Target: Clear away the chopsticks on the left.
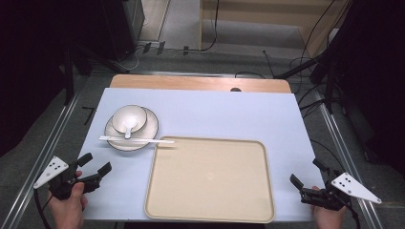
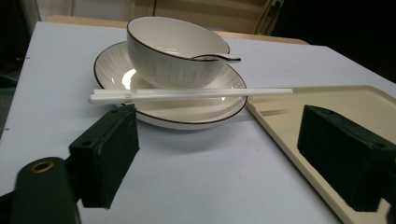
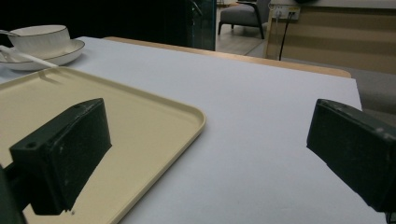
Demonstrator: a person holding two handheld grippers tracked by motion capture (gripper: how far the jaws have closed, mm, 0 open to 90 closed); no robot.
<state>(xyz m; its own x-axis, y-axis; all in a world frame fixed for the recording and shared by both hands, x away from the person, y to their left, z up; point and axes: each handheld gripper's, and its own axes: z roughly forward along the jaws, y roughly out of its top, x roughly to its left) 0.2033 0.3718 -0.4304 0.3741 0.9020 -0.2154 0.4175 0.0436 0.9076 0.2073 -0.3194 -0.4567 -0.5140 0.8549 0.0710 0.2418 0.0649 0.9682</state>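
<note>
A white bowl (image 1: 129, 118) with a dark rim stands on a white plate (image 1: 143, 136) at the table's left, a white spoon (image 1: 128, 130) resting in it. White chopsticks (image 1: 136, 140) lie across the plate's near rim, their tips over the edge of a beige tray (image 1: 210, 179). My left gripper (image 1: 94, 166) is open near the front left corner, short of the plate, nothing between its jaws. My right gripper (image 1: 307, 174) is open at the front right, beside the tray. In the left gripper view the bowl (image 2: 175, 51), chopsticks (image 2: 187, 94) and plate (image 2: 196, 109) lie just ahead.
A pale blue mat (image 1: 215, 112) covers the wooden table (image 1: 200, 83). Metal rails (image 1: 52, 138) run along both sides, with cables on the floor behind. In the right gripper view the tray (image 3: 140, 126) lies left and bare mat (image 3: 261, 140) stretches ahead.
</note>
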